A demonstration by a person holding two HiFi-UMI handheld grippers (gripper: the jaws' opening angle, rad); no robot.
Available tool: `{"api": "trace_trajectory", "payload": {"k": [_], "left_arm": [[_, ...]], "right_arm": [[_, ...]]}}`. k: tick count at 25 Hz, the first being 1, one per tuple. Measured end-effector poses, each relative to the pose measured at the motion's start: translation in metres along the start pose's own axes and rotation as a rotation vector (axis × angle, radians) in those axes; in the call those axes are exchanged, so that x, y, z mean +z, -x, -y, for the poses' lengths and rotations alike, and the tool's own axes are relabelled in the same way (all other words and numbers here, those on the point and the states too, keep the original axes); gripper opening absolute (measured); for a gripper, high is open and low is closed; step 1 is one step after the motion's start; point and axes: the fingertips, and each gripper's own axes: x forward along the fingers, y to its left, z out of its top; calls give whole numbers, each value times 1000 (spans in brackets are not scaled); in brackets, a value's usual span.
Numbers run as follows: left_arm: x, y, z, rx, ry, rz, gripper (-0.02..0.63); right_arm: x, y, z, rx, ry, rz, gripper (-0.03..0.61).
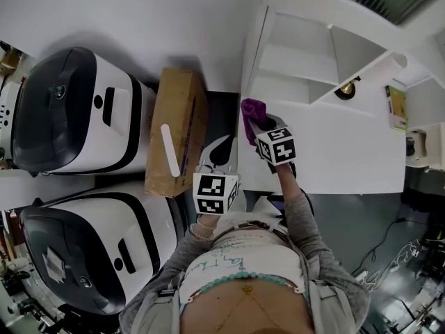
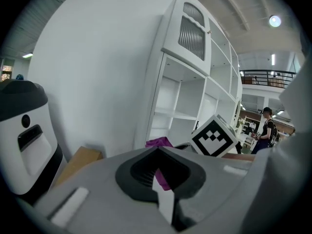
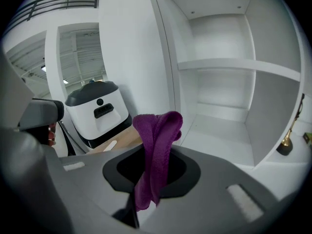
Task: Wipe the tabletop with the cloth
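The right gripper [image 3: 146, 201] has its jaws clamped on the purple cloth [image 3: 157, 150]. They pinch it low down, so a folded bunch stands up above the jaws and a short tail hangs below. That leaves a soft wad out front, which suits pressing onto a surface. In the head view the cloth [image 1: 251, 115] sits at 11 o'clock from this gripper's marker cube. It is up in the air at the near corner of the white shelf unit [image 1: 299, 61], not yet down on the white worktop [image 1: 348, 158], which lies at 3 o'clock from it. I judge that wiping has not begun and that the next move needs the wad lowered flat onto the worktop.

The left gripper [image 2: 163, 201] has its jaws together with nothing between them. The purple seen past them in the left gripper view is the cloth in the other gripper. It hangs back at 7 o'clock from the right gripper [image 1: 263, 125], probably to stay clear of the wiping path.

A cardboard box [image 1: 177, 131] lies at 9 o'clock from the cloth, with 2 white and black machines [image 1: 73, 110] beyond it. A small brass ornament [image 3: 284, 145] stands at the far right of the shelf unit and could be knocked by a wide sweep.
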Motion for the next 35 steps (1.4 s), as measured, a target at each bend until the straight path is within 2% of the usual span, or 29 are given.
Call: {"api": "trace_trajectory", "payload": {"k": [16,35], "left_arm": [[-6,5,-21,32,39,-6,0],[-6,5,-44,42,59,-8,0]], "right_arm": [[-19,-47,11,-15,-6,-94,87],[-54,-98,37,-135,-3,-243,87]]}}
